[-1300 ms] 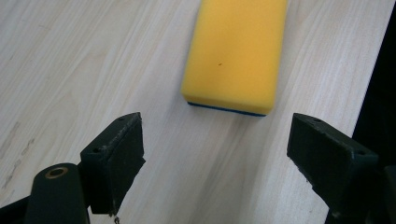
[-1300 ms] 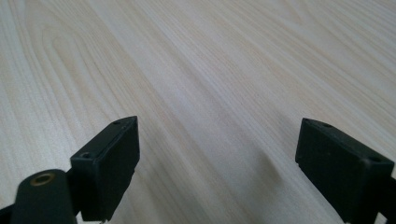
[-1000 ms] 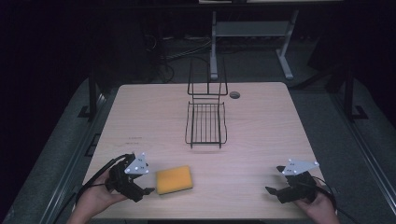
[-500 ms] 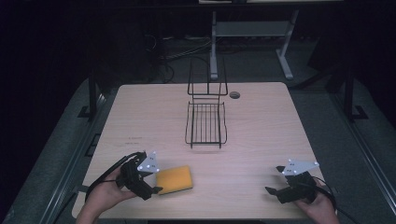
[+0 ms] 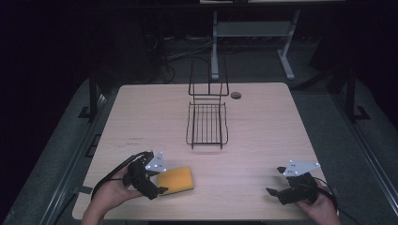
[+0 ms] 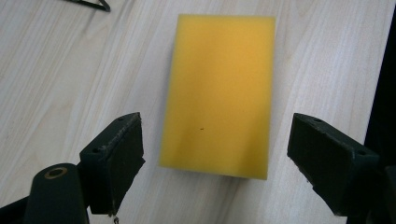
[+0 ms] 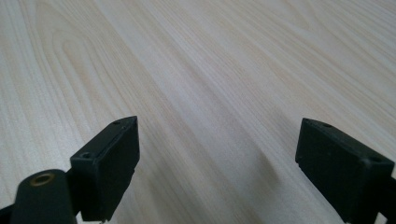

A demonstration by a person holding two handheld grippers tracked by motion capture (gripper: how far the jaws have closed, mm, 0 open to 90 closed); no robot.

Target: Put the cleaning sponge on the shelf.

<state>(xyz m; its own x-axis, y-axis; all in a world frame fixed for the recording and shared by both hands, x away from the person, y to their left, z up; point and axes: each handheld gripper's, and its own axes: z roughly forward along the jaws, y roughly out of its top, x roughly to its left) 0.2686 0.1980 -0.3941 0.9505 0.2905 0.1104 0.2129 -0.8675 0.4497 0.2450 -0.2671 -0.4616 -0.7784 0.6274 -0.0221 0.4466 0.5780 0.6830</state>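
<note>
We see a black wire rack [image 5: 207, 123] lying near the middle of the tabletop [image 5: 141, 112], closer to its far edge than its near one. Its basket part lies flat on the wood, and a taller wire frame rises at the end toward the far edge. Just beside that end, near the far edge, sits a small dark round grommet [image 5: 236, 95]. Beyond the far edge we make out a pale metal stand [image 5: 215, 47] and loose cables [image 5: 178, 49] on the dark floor.
</note>
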